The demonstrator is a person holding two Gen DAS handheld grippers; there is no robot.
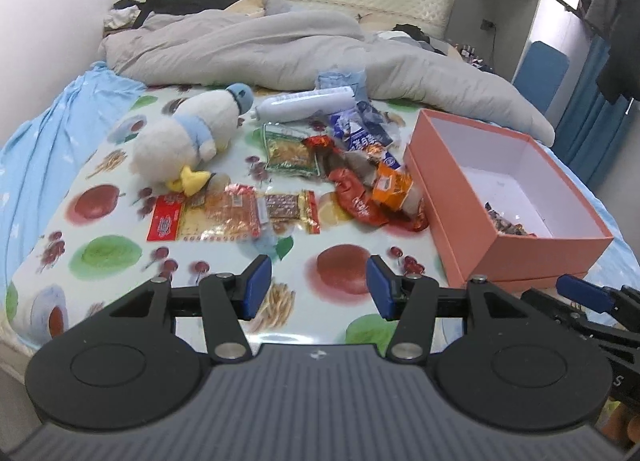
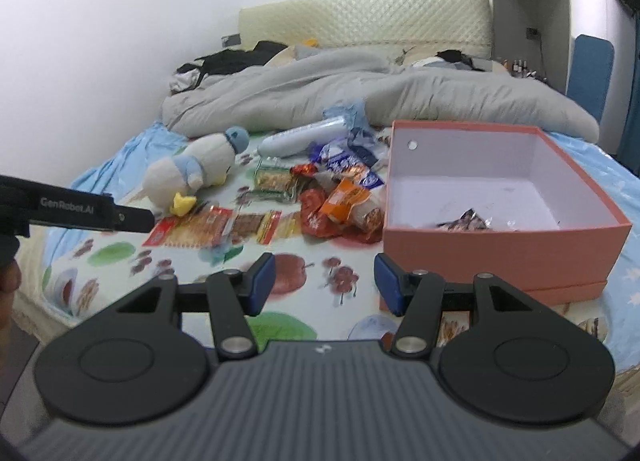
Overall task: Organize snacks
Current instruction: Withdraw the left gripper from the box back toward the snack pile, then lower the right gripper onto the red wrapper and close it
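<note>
Both hand-held grippers, left hand-held gripper (image 1: 318, 287) and right hand-held gripper (image 2: 324, 283), gape empty low in frame; the orange snack packet (image 1: 394, 185) at centre looks light, crinkly and slippery, best pinched by its sealed edge.

Pink box (image 1: 472, 221); fruit-print sheet (image 1: 112, 253); perhaps grey duvet (image 1: 280, 49).

Near strip of the fruit-print cloth (image 1: 320, 257) lies bare in front of both claws, so there's passage along it. Beyond that, the snack heap (image 1: 352, 177) blocks the middle, packets touching and overlapping. On the left, the plush duck (image 1: 188, 137) leans against the flat red-and-gold packet (image 1: 208, 217). On the right, the open pink box (image 2: 500, 237) walls off that side, with its interior mostly free, 1 dark wrapper (image 2: 466, 219) inside. Far side: the grey duvet (image 1: 280, 49) rises behind everything.
</note>
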